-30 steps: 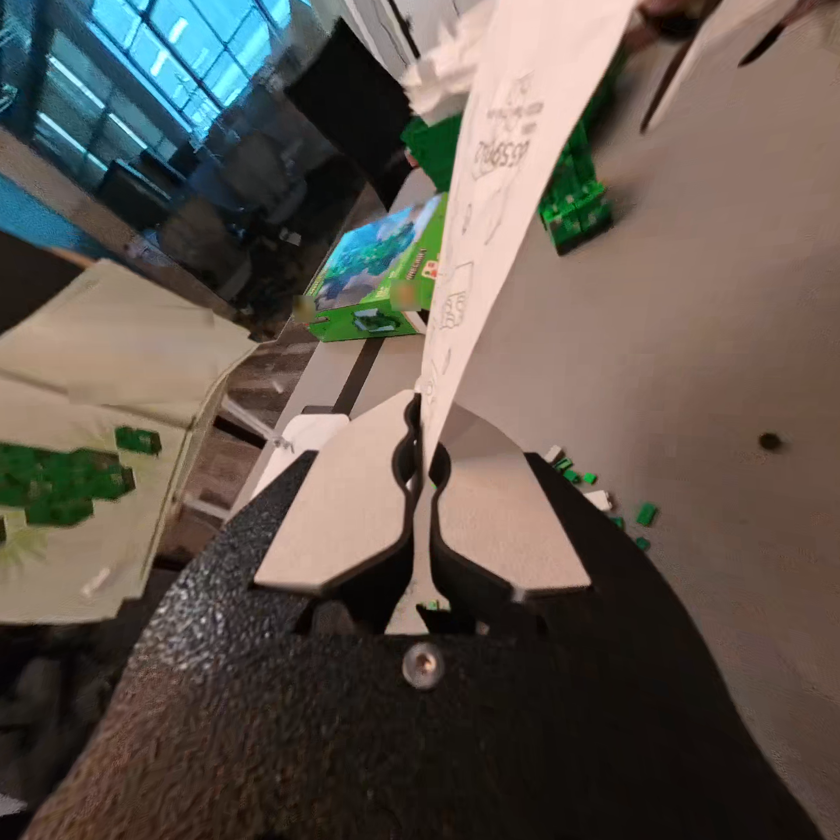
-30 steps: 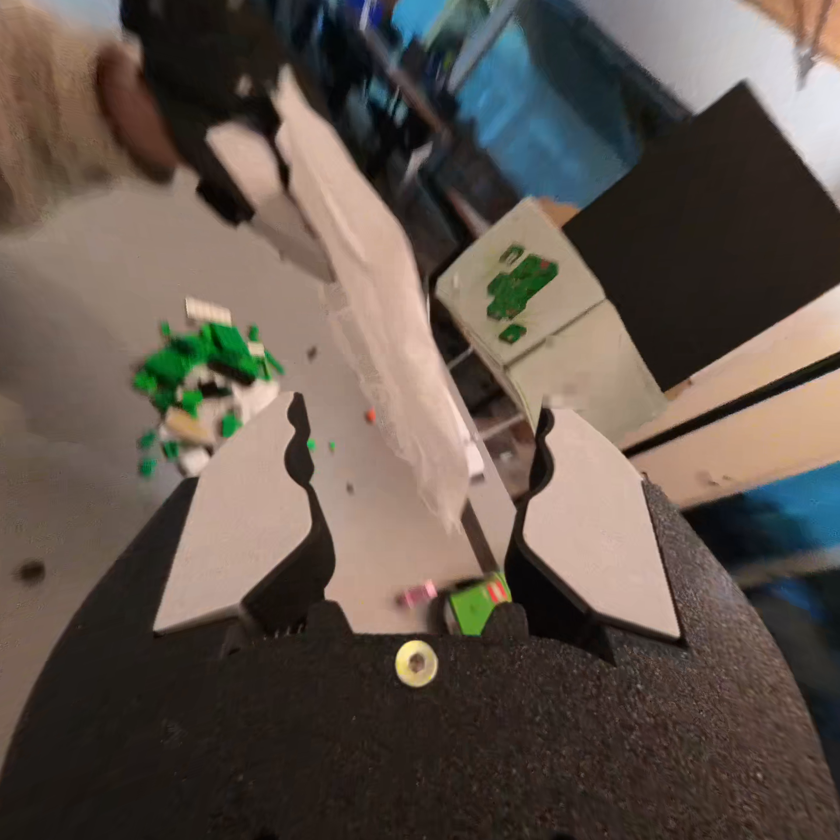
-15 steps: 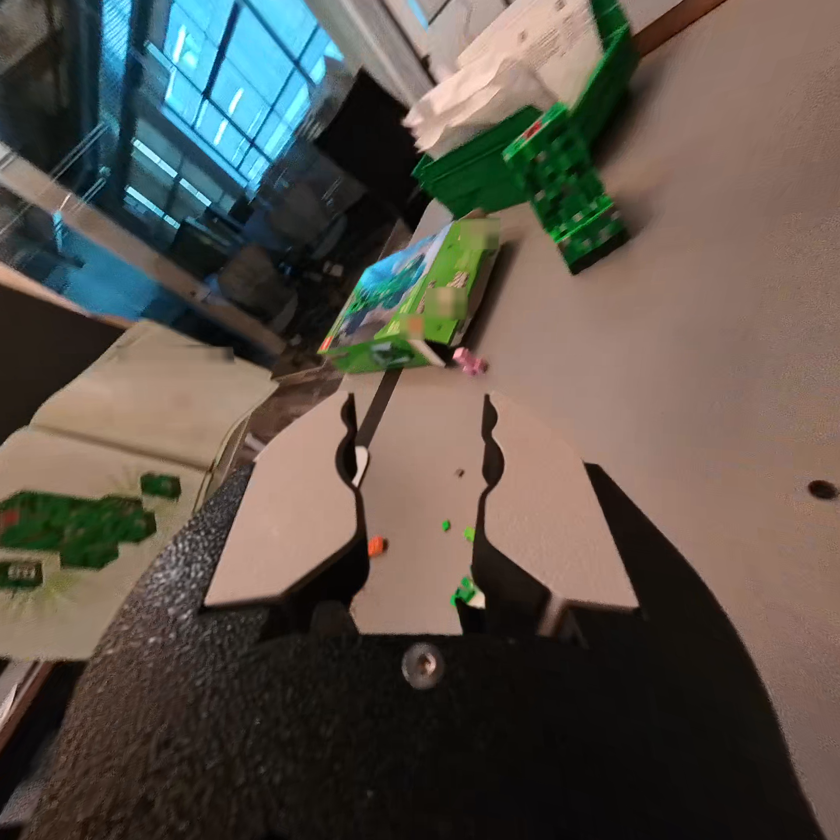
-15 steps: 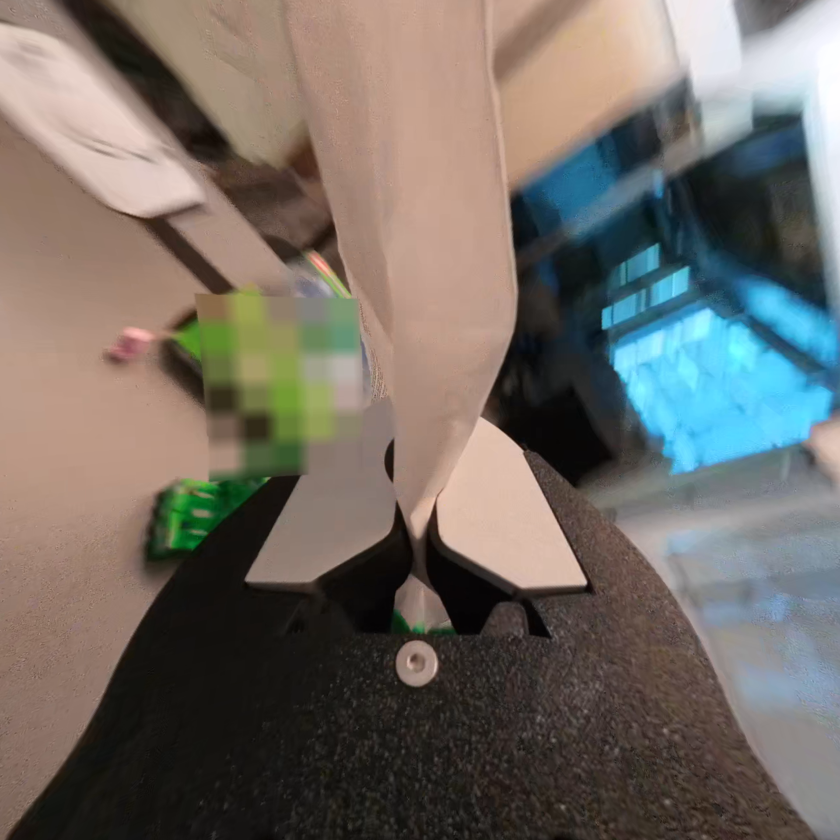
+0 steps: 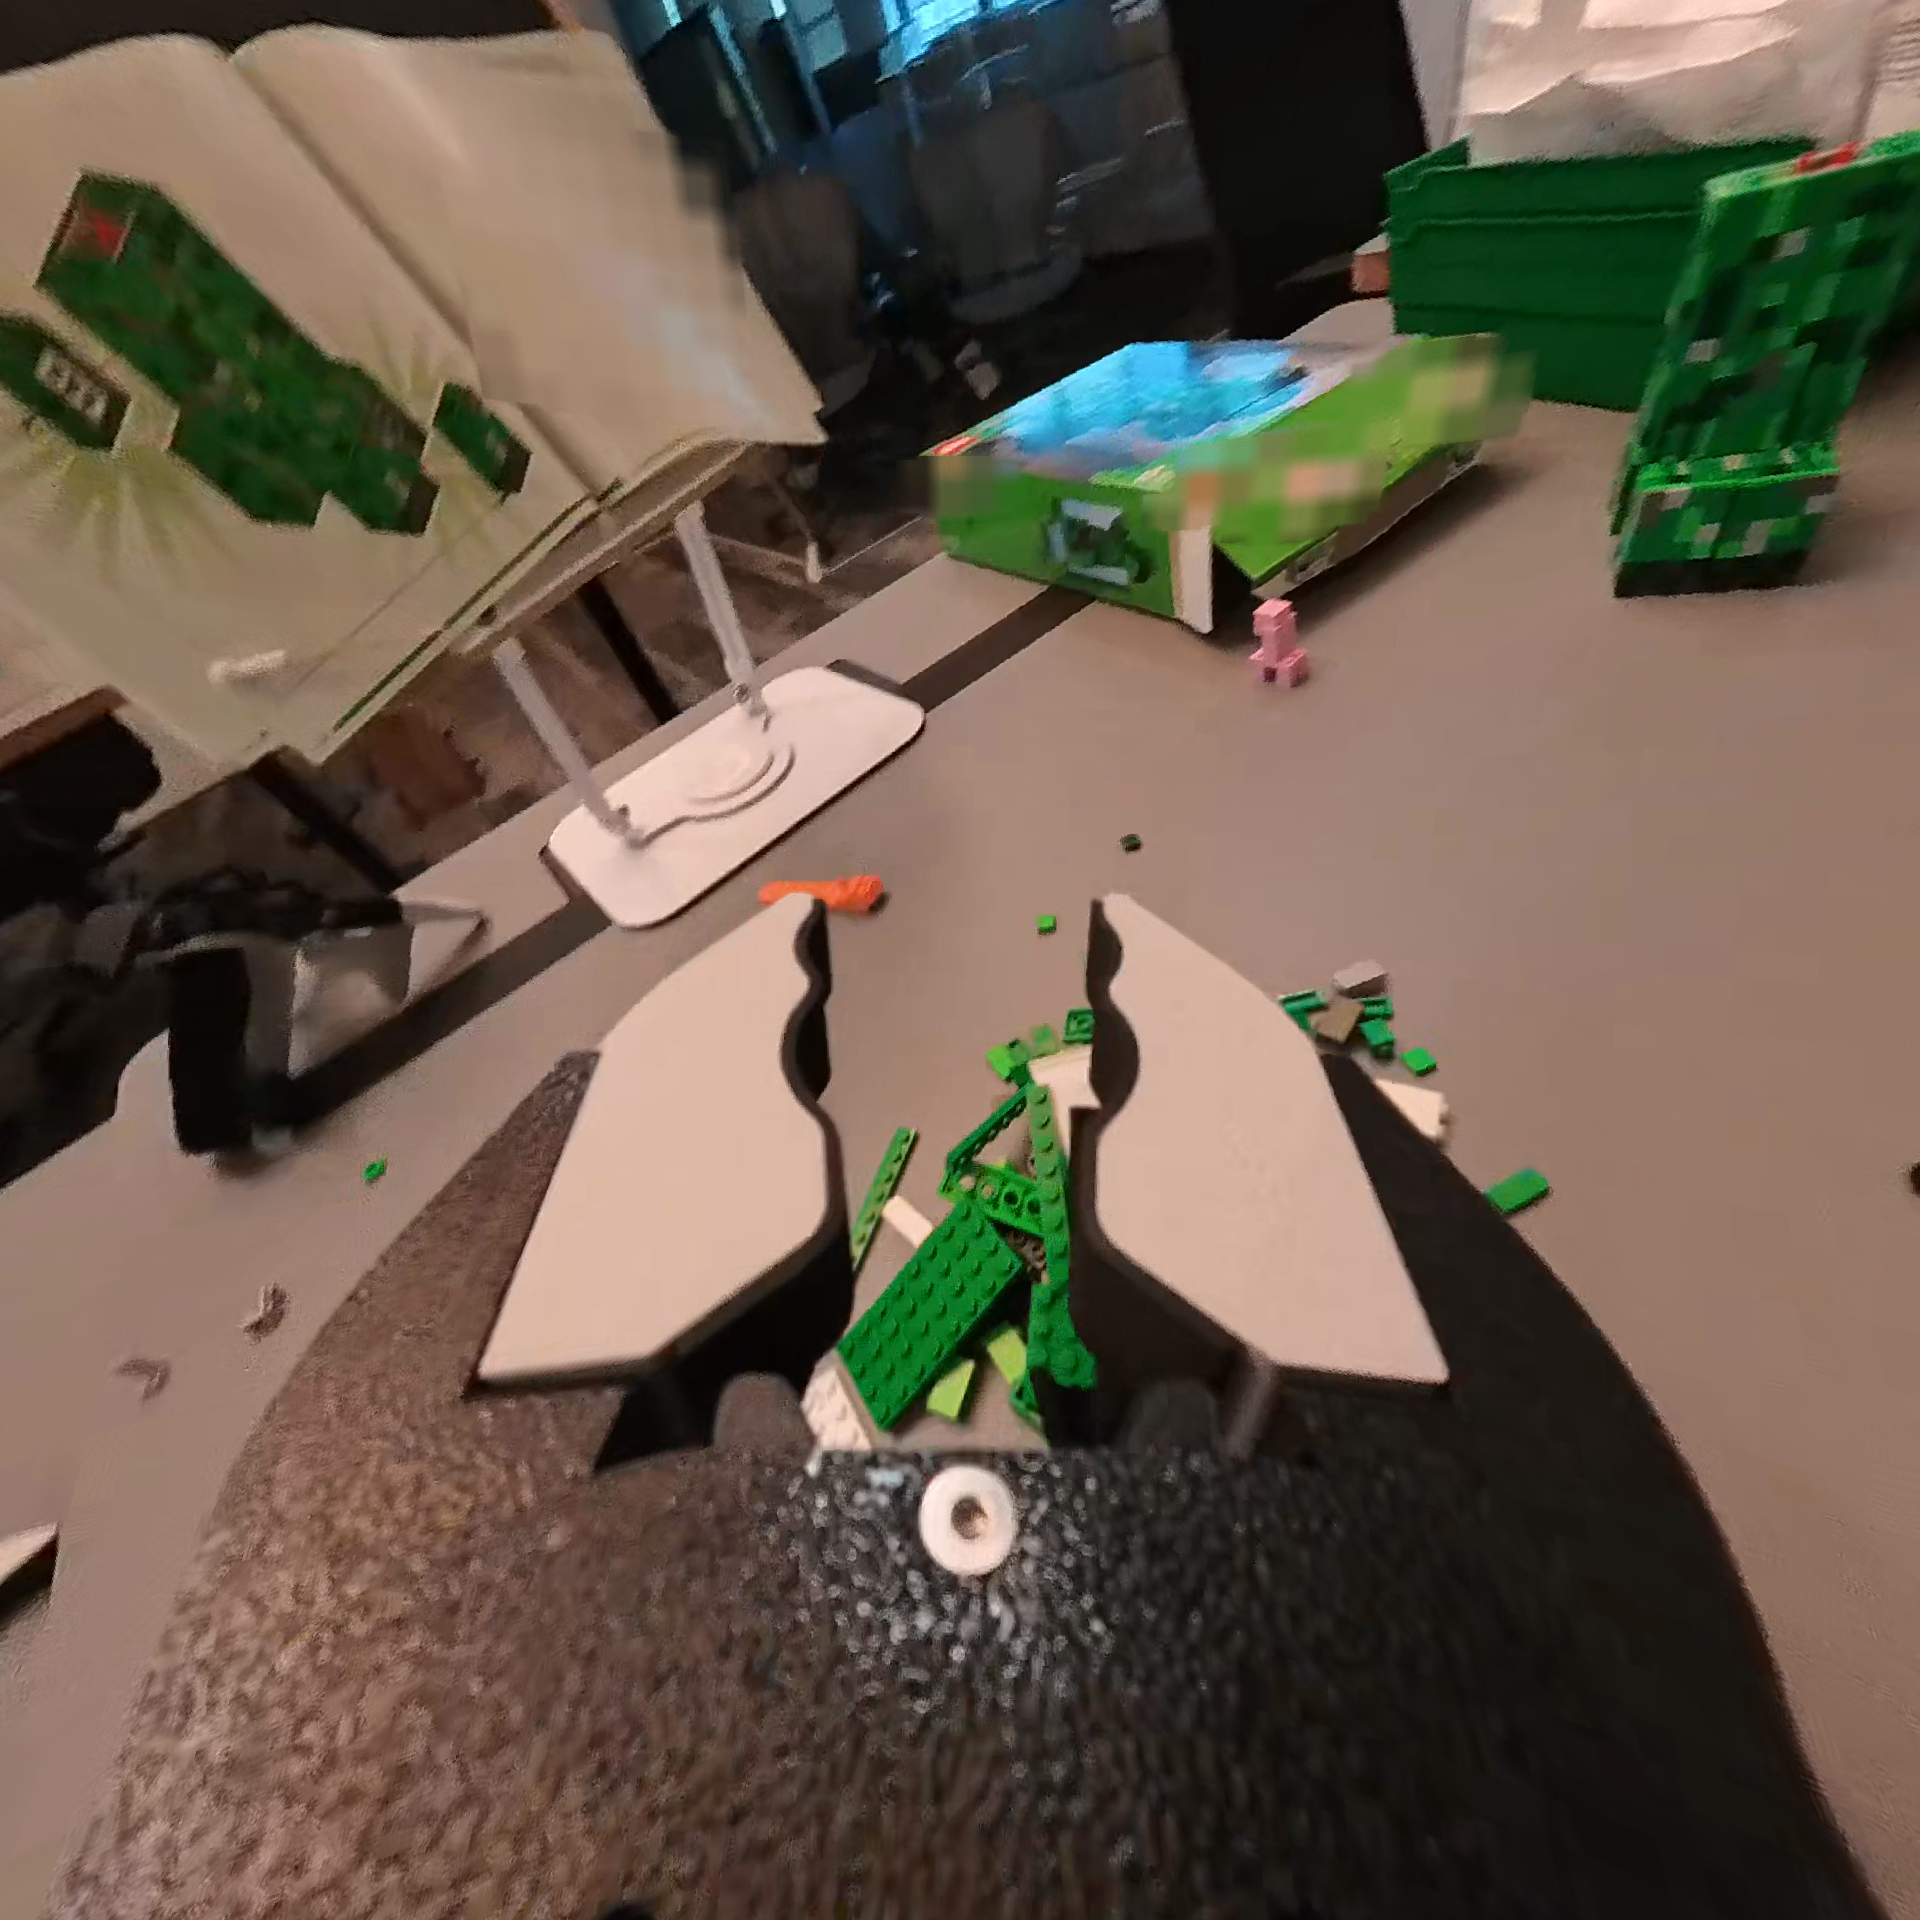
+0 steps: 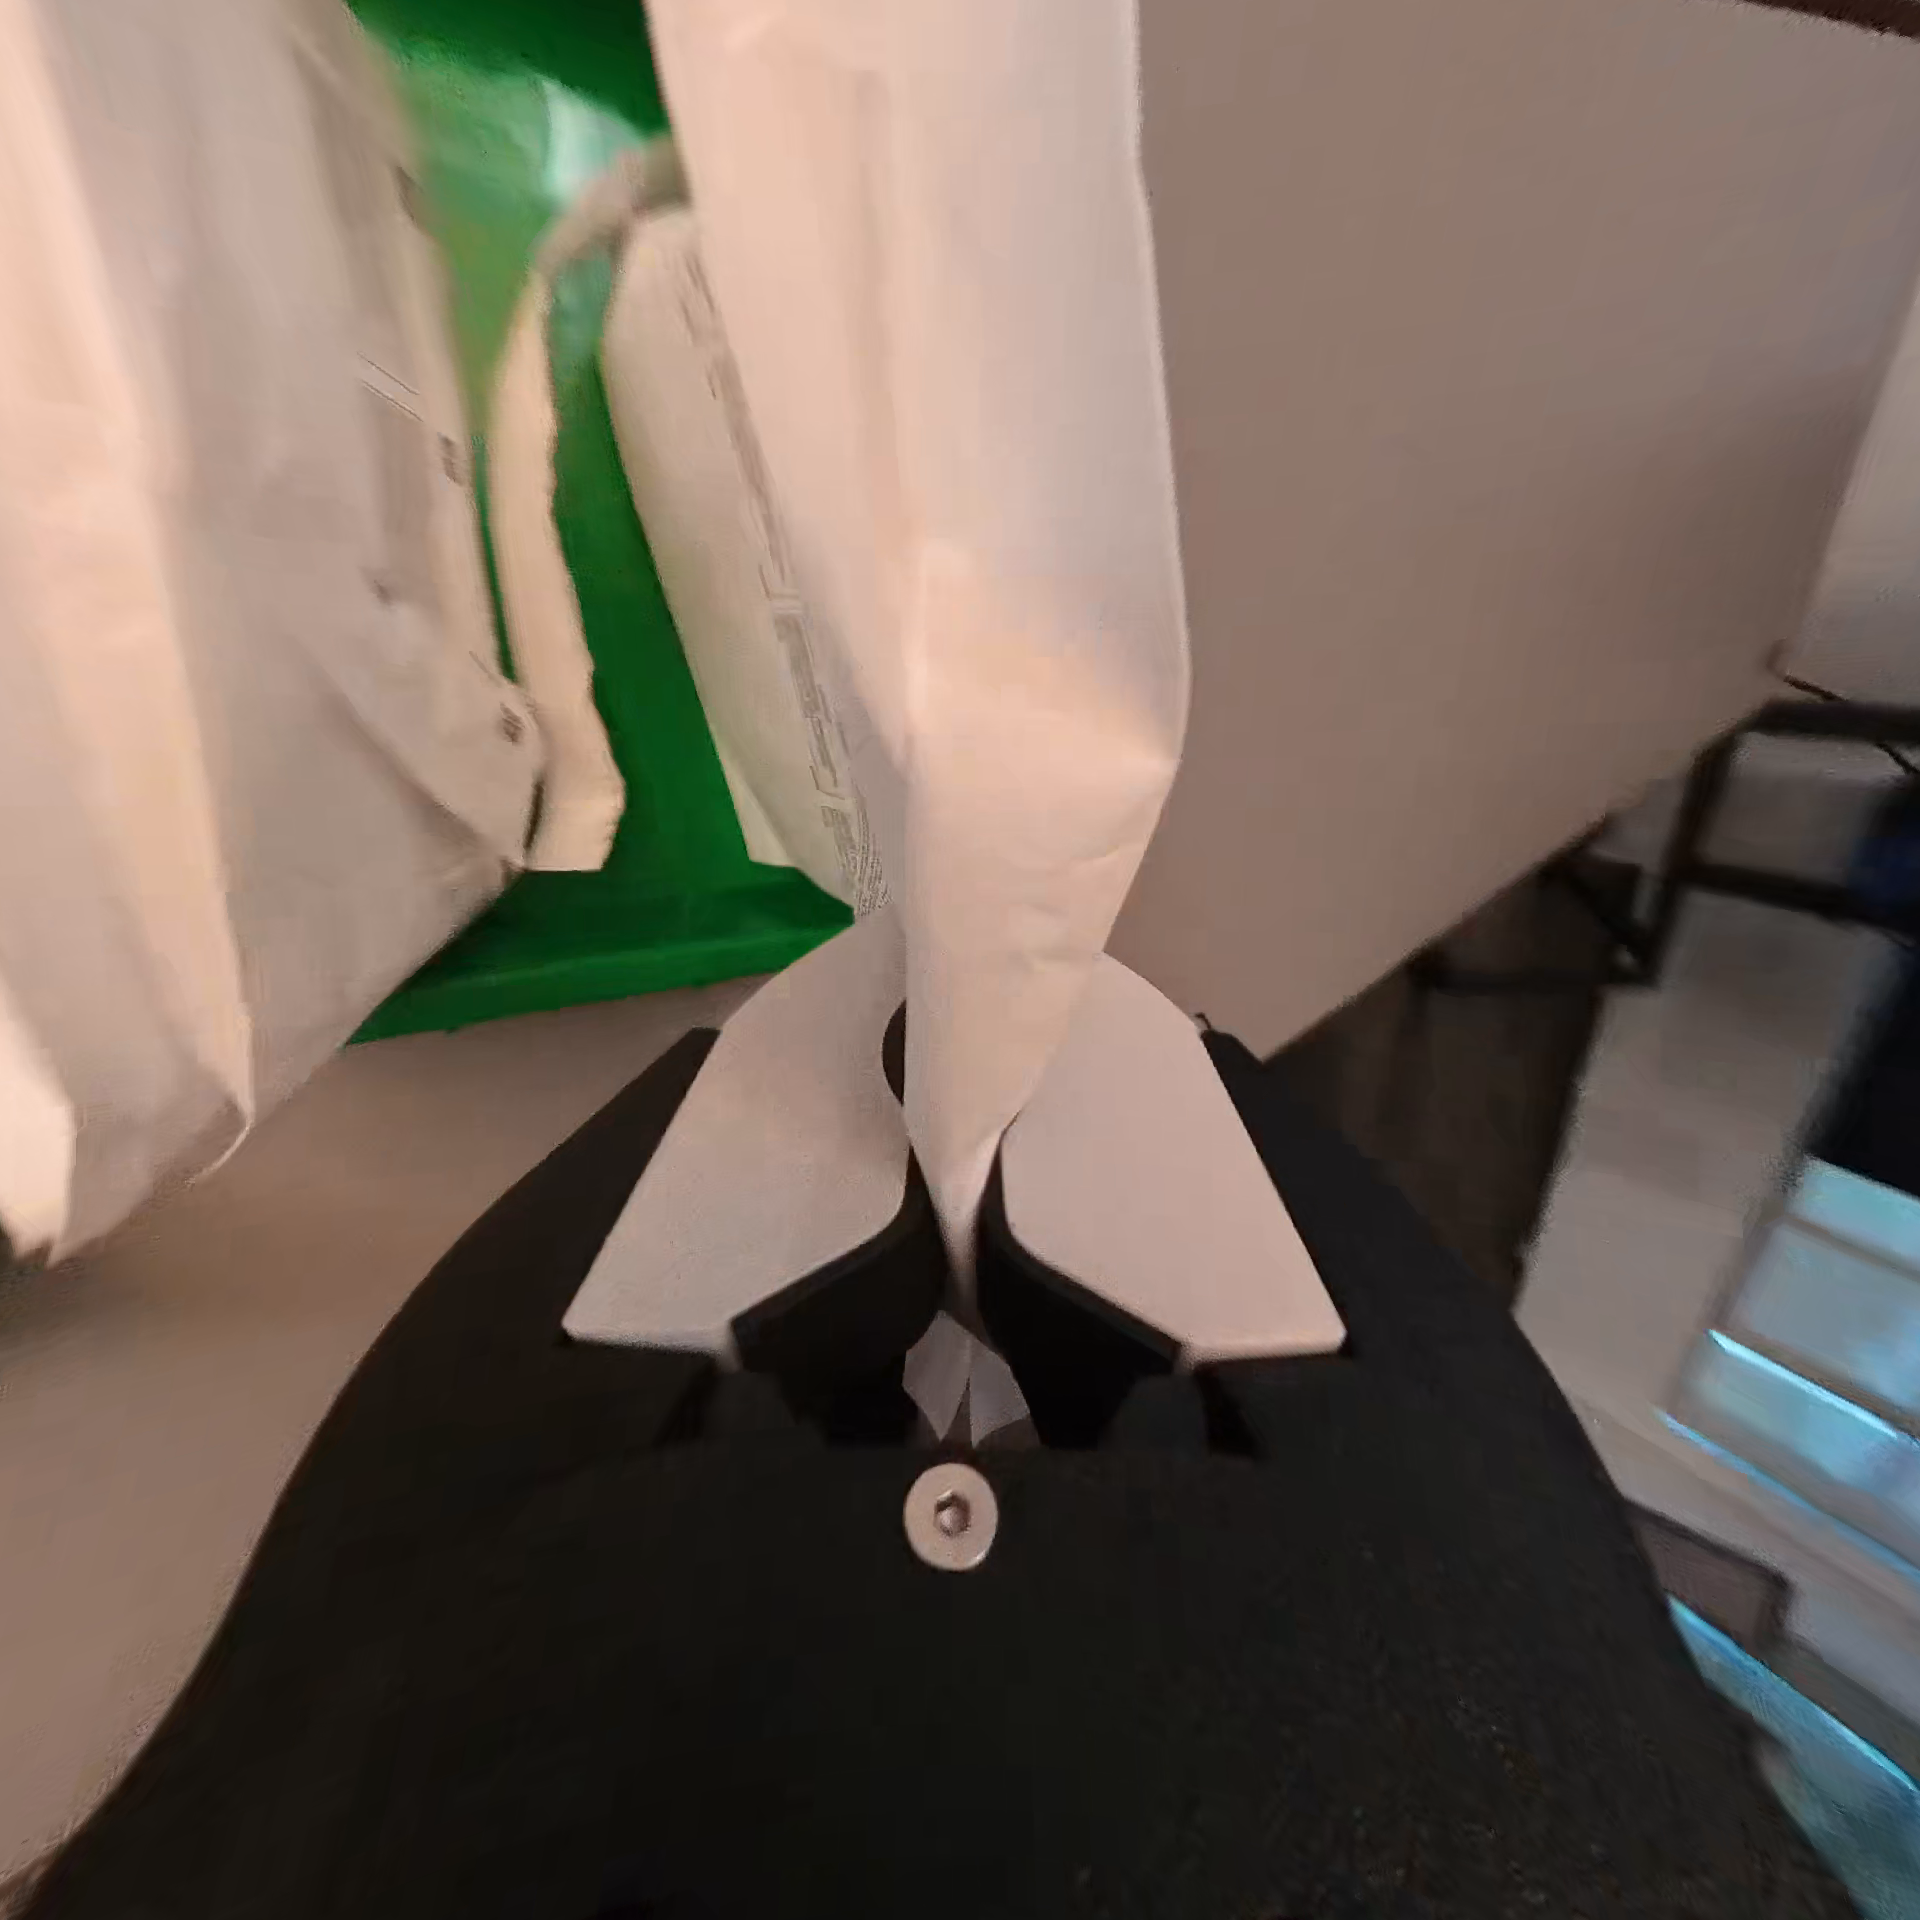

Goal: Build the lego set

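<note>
In the left wrist view my left gripper point(image 5: 956, 920) is open and empty, hovering over a pile of loose green, white and grey lego pieces point(image 5: 987, 1226) on the grey table point(image 5: 1455, 831). A built green blocky figure point(image 5: 1756, 384) stands at the far right. In the right wrist view my right gripper point(image 6: 961, 1049) is shut on a white paper bag point(image 6: 997, 540) that hangs up in front of the camera, over a green bin point(image 6: 623, 790) holding other white paper bags point(image 6: 208, 520).
A green lego box point(image 5: 1195, 468) lies at the back, with a small pink figure point(image 5: 1278, 644) in front of it. An open instruction book point(image 5: 312, 312) sits on a white stand point(image 5: 727, 790) at the left. An orange piece point(image 5: 826, 891) lies near my left fingertips. Green bins point(image 5: 1538, 270) stand at the back right. About 75 cm separates my left fingertips from my right. About 30 cm separates my right fingertips from the built green blocky figure point(image 5: 1756, 384).
My left gripper let go of the paper bag, opened and swung down over the lego pile. My right gripper closed on the bag and carried it over to the green bin.
</note>
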{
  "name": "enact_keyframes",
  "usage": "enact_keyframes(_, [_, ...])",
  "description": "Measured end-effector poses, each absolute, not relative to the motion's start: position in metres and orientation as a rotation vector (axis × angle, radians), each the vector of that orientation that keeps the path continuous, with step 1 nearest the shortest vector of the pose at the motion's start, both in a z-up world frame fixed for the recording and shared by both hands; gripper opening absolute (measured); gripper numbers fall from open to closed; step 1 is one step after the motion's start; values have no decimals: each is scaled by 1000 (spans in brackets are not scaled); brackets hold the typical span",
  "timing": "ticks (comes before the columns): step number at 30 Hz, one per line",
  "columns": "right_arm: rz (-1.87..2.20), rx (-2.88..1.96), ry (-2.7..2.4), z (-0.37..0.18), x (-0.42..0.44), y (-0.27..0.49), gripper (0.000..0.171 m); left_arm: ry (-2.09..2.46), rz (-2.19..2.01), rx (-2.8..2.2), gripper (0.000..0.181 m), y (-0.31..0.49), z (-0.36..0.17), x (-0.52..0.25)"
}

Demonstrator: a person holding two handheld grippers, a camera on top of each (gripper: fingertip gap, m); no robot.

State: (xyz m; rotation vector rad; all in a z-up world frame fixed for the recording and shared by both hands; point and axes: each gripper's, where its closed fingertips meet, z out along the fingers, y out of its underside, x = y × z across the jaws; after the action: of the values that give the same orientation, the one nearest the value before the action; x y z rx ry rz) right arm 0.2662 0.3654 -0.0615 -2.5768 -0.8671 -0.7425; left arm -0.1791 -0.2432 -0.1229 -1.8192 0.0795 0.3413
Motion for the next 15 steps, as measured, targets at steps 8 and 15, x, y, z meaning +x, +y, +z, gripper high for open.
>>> enact_keyframes(8, [-508,-2588,-869,-96,220,362,66,25,323,-1876,56,-258,-148,-198])
enact_keyframes(15, [76,-1873,-928,38,134,255,44,28,193,-1934,52,-270,-171,-215])
